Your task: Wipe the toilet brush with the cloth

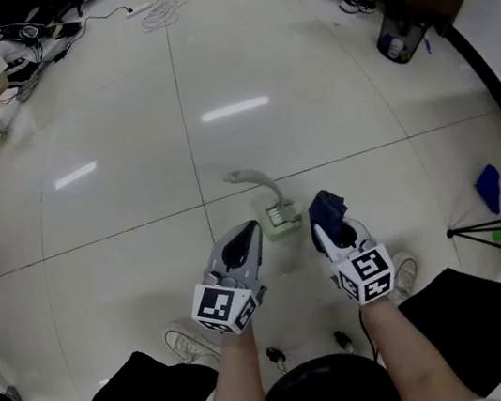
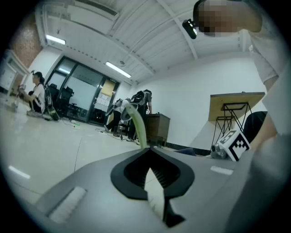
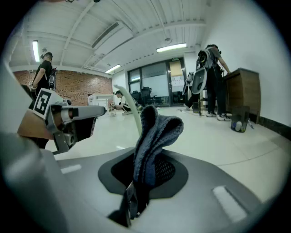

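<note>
One knit blue cloth [image 3: 153, 132] in R gripper [image 1: 331, 221], curved pale-green brush [image 1: 282, 219]

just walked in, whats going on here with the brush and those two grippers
A person holds a gripper in each hand over a pale green toilet brush that stands in its holder on the tiled floor. The right gripper is shut on a dark blue cloth, just right of the brush. The left gripper is shut and empty, its tip close to the brush's left side. The cloth is not yet on the brush, so the wiping has not begun.
</note>
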The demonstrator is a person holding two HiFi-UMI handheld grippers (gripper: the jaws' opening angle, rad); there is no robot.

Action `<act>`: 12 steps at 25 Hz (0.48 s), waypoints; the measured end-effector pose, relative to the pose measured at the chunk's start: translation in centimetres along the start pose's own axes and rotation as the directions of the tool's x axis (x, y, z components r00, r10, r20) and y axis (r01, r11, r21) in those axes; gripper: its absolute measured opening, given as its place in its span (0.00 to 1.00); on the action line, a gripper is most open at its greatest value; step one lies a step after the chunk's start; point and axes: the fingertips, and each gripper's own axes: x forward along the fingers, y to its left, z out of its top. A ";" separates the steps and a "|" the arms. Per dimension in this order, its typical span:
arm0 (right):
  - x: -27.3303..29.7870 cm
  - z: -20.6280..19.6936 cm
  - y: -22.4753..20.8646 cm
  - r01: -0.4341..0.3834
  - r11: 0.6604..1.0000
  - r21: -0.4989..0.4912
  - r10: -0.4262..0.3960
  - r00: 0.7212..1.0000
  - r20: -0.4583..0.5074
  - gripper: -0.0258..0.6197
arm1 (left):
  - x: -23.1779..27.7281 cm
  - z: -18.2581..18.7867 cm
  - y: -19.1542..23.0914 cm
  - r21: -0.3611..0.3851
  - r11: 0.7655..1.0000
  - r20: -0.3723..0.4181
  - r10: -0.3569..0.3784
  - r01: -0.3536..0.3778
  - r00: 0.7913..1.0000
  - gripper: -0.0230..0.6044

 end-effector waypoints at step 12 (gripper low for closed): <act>8.2 -12.2 5.9 -0.282 0.959 0.023 0.281 0.939 -0.198 0.13 | 5.7 -14.1 4.1 -0.079 0.994 -0.249 -0.099 0.081 0.963 0.05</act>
